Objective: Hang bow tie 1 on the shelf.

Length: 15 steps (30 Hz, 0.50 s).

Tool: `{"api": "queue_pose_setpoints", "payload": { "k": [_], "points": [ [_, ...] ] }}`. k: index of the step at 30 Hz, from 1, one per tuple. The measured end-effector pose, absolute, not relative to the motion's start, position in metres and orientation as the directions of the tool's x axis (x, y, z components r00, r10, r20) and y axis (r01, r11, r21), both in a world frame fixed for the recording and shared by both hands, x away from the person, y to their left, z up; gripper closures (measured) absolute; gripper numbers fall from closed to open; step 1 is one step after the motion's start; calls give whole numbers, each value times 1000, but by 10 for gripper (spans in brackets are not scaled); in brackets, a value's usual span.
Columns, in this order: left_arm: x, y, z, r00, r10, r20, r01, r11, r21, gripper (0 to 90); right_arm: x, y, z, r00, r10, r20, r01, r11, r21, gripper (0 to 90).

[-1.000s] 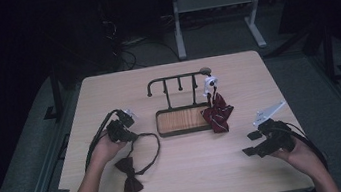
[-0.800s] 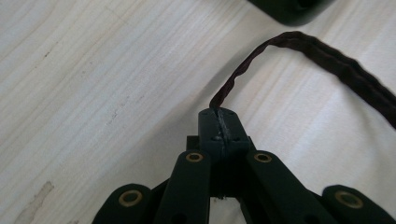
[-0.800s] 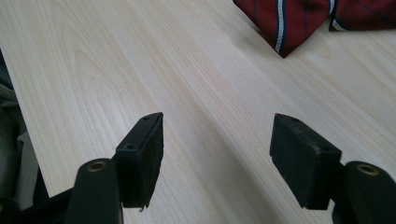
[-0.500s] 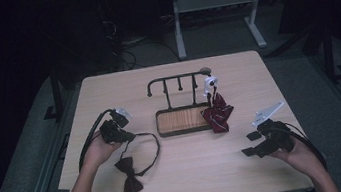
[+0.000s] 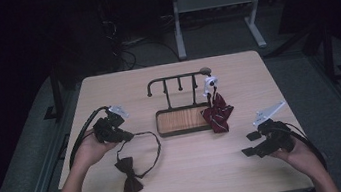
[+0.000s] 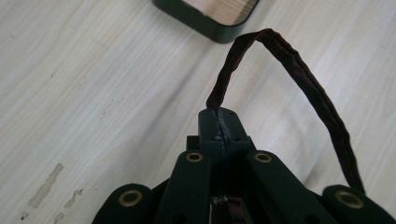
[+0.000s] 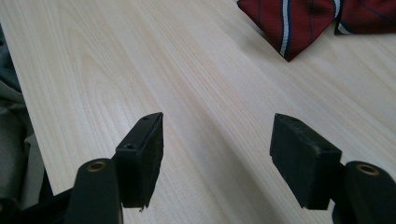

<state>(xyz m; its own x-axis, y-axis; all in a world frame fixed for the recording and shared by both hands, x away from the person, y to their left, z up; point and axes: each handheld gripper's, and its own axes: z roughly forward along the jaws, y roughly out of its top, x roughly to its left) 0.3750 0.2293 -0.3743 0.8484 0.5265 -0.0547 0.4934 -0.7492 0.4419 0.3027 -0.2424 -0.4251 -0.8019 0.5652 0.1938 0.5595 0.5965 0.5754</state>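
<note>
The left gripper [image 5: 124,135] is clamped on the strap [image 6: 299,70] of a dark bow tie [image 5: 129,173], whose bow lies on the table [image 5: 194,173] just behind it. The right gripper [image 7: 217,156] gapes wide, holding nothing, near a striped tie [image 7: 294,23].
</note>
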Motion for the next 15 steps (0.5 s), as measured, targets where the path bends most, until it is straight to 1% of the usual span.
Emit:
{"api": "queue_pose_setpoints", "payload": {
  "k": [15],
  "points": [
    [369,229,-353,862,505,-43,472,-770,430,900,304,-243,-425,-800,566,200,564,596,572,346]
  ]
}}
